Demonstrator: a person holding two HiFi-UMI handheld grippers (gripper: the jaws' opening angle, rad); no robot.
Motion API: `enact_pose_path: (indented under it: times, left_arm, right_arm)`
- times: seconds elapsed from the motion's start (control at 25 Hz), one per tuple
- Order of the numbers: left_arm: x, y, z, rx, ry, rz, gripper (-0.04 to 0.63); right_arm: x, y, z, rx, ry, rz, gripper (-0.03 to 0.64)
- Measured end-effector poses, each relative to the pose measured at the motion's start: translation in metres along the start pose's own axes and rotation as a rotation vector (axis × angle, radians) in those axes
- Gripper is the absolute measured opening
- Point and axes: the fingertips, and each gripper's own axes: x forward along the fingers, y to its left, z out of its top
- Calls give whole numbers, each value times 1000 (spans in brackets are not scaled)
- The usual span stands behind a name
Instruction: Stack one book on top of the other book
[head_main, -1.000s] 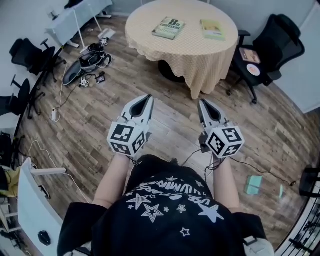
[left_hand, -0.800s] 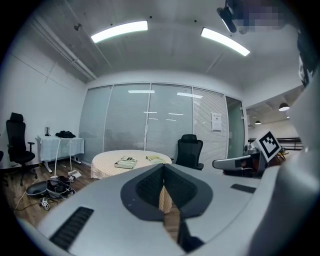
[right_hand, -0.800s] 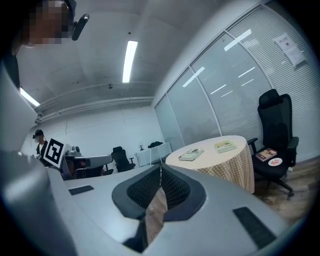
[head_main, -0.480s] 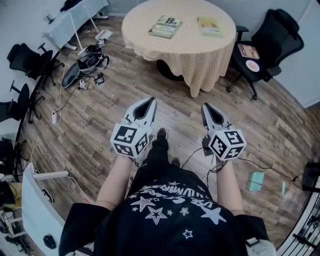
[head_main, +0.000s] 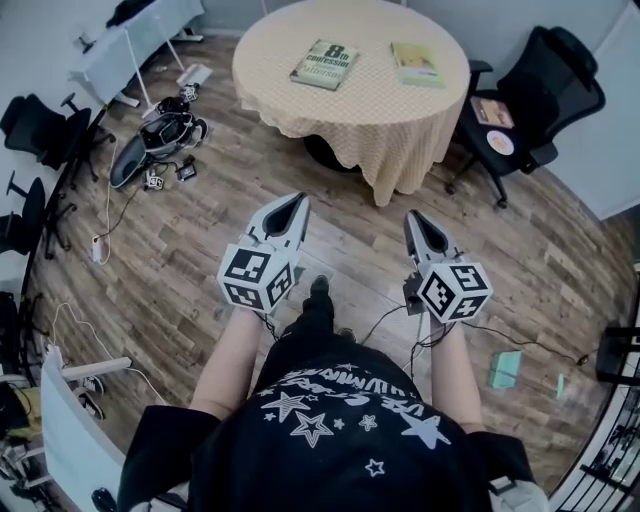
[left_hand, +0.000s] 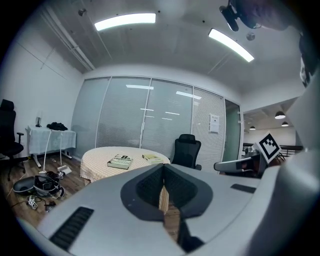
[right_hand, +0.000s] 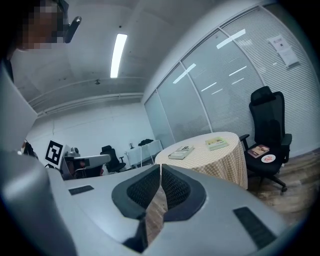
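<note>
Nearest to the camera, the person in a dark shirt with white stars holds both tools out in front of the body, above the wooden plank floor (head_main: 200, 250). The grey left gripper (head_main: 297, 198), with its cube of black and white markers, has its jaws pressed together; its own view shows nothing between them, only the room beyond. The grey right gripper (head_main: 412, 214) is alike: the jaws meet with only a hairline slit, and they hold nothing. Both point toward the table and a little downward.

Farther on stands the round table (head_main: 360, 115) under a cream checked cloth, well apart from the two claws. On its top lie the two books of the task, flat, side by side and not touching: the green and white book (head_main: 324, 64) on the left and the thinner yellow-green book (head_main: 416, 62) on the right. Beyond the table, at the right, a black office chair (head_main: 535, 90) carries some small flat things on its seat.

In my judgement the step in hand is only getting to the table; the stacking is not begun. The next move calls for coming within reach and opening one claw, probably the right one for the thin yellow-green book. One jaw must go under the book's edge without catching the cloth
</note>
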Motion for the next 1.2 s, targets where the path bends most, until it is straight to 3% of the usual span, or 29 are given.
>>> enact_pose_path:
  times: [0.64,1.2]
  left_arm:
    - [90,95,22,-43,5,-74,8]
    - [136,145,18,-78,42,-191,8]
  right_arm:
    - [128,-16,50,-29,11,-27,28]
    - [164,-26,53,-13,21,-162,28]
